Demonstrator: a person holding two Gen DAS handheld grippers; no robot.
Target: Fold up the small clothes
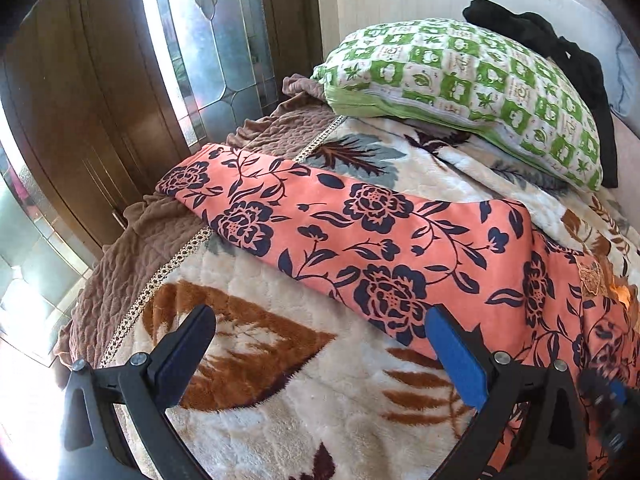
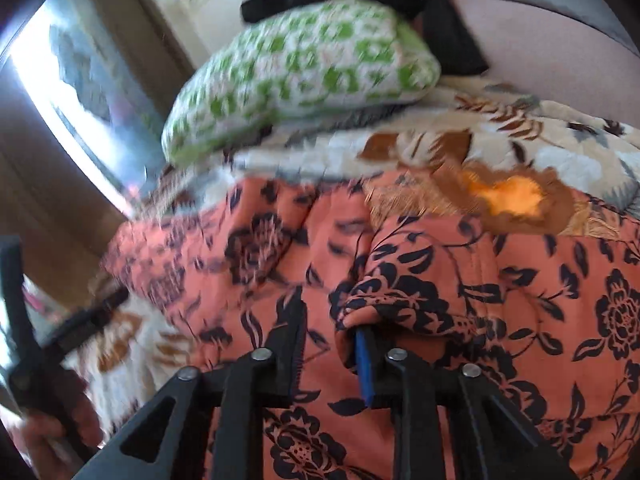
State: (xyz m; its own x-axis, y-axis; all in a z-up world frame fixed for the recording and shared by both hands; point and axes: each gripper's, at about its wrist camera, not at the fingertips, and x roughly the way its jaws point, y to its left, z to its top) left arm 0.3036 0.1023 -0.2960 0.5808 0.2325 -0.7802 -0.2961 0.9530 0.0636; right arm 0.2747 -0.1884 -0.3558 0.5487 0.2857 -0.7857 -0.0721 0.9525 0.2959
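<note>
Bed (image 1: 304, 412) under leaf-print blanket; coral floral garment (image 1: 360, 248) lies across it, below green-checked pillow (image 1: 472, 84). Left gripper (image 1: 320, 344): jaws wide apart, empty, above blanket. Right gripper (image 2: 328, 344): jaws part-open, a garment fold draped over one.

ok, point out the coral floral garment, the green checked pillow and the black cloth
coral floral garment (image 1: 360, 240), left wrist view, middle of the flat spread part
green checked pillow (image 1: 472, 84), left wrist view, top face
black cloth (image 1: 576, 56), left wrist view, strip draped behind the pillow
</note>
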